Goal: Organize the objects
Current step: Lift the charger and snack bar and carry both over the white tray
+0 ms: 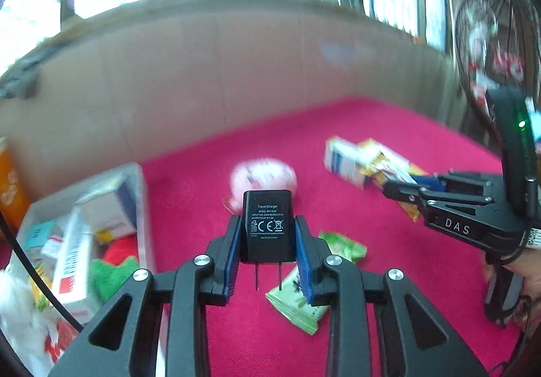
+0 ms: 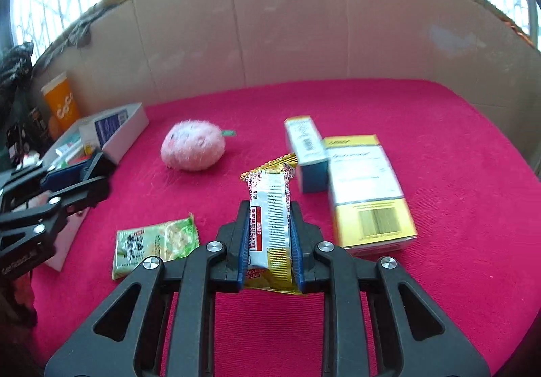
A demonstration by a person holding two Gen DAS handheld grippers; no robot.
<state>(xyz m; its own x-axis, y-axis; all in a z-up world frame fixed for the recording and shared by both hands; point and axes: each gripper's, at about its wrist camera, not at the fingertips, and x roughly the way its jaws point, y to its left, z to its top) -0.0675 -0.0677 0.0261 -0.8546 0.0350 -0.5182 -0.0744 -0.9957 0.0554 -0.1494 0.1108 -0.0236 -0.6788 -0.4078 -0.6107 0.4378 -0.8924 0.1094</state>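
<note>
Two hand-held black tools with blue finger pads work above a counter covered in bright pink cloth, backed by a brown cardboard wall.

The left tool [image 1: 268, 235] is closed on a small black plastic travel charger [image 1: 267, 225], gripped by its two sides. Its white printed label faces the camera and its two metal prongs point back toward the tool. The charger is held clear of the cloth.

The right tool [image 2: 269, 235] is closed on a long yellow and white foil snack bar wrapper [image 2: 270, 211], pinched across its width, with the far end sticking out past the fingers.

At the counter's left edge sits an open white cardboard box [image 1: 142, 194] already crowded with small cartons, something red and something green. It looks like the collecting place.

Loose on the cloth are a fluffy pink plush ball [image 2: 192, 149], a flat green snack packet [image 2: 152, 247], a small white and blue carton [image 2: 307, 154] and, touching it, a larger white and yellow carton [image 2: 372, 191].

The step in hand appears to be carrying both gripped items to the box. The left tool is nearest, so its next move would be to swing left over the box and release above the contents. The right tool would then have to cross the counter without colliding with the left one.
</note>
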